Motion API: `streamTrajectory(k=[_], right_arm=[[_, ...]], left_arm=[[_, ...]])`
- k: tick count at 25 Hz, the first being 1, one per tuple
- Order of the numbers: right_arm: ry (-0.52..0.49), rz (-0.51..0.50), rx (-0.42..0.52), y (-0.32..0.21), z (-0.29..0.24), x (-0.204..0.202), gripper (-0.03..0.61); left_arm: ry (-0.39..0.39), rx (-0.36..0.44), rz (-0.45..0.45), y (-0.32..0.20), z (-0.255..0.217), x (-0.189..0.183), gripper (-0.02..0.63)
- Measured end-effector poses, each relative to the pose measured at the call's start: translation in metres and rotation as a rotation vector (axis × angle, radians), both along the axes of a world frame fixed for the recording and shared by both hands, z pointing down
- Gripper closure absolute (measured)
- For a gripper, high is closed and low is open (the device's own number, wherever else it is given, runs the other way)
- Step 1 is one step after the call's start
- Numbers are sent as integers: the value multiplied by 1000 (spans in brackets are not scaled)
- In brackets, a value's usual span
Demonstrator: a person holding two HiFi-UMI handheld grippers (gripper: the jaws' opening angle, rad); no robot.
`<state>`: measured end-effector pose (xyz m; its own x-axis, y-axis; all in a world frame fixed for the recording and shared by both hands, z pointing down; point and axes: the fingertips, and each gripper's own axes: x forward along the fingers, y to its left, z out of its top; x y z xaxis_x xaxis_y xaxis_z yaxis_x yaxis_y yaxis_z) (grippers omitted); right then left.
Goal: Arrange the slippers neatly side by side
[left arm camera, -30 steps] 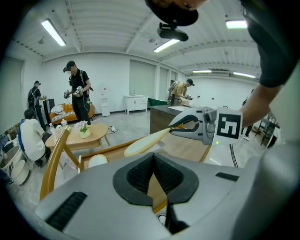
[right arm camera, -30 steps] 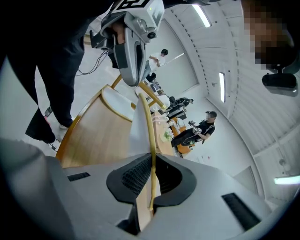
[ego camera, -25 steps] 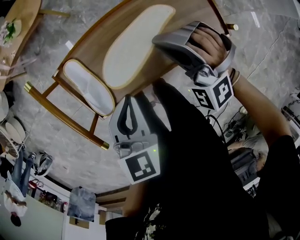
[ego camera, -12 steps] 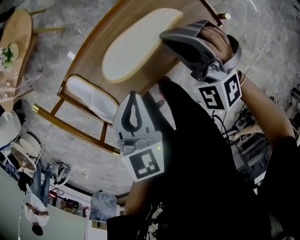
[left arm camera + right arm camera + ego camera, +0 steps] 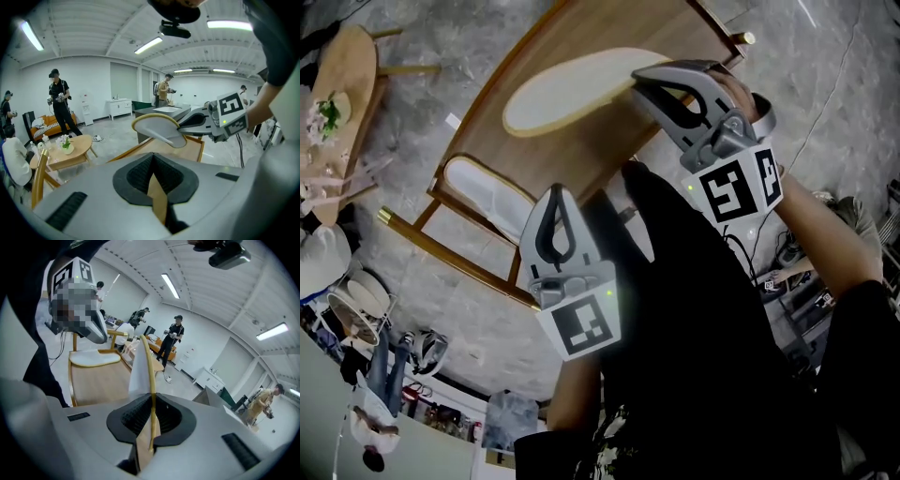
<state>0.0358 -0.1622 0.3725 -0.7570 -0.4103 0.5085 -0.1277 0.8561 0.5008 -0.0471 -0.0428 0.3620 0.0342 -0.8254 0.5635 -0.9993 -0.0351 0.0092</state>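
One slipper (image 5: 483, 192) partly behind left claw (image 5: 556, 192)

Finding: no legible text, brand, number or sign in any view.

Markings noted: the left marker cube (image 5: 584, 328), behind the left claw (image 5: 556, 195), shows one face with a black-and-white square coded pattern on a white ground. The right marker cube (image 5: 737, 187), behind the right claw (image 5: 645, 82), shows two such faces. These are blocky machine codes, not lettering. The same patterns show in both gripper views. Background items are too small to tell.
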Motion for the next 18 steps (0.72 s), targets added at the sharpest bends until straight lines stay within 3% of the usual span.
streamTrajectory(k=[7,11,15,18], right_arm=[[-90,78,-204,0,1,6,555],[-137,124,-375,-2,7,13,555],[-100,118,-427,-8,18,12,555],[-141,166,-480,-17,21,13,555]], left_arm=[[2,41,-46,-6,-3,2,615],[6,29,-42,-2,-1,11,615],[8,-5,-25,5,7,20,615],[16,-12,-18,6,8,24,615]])
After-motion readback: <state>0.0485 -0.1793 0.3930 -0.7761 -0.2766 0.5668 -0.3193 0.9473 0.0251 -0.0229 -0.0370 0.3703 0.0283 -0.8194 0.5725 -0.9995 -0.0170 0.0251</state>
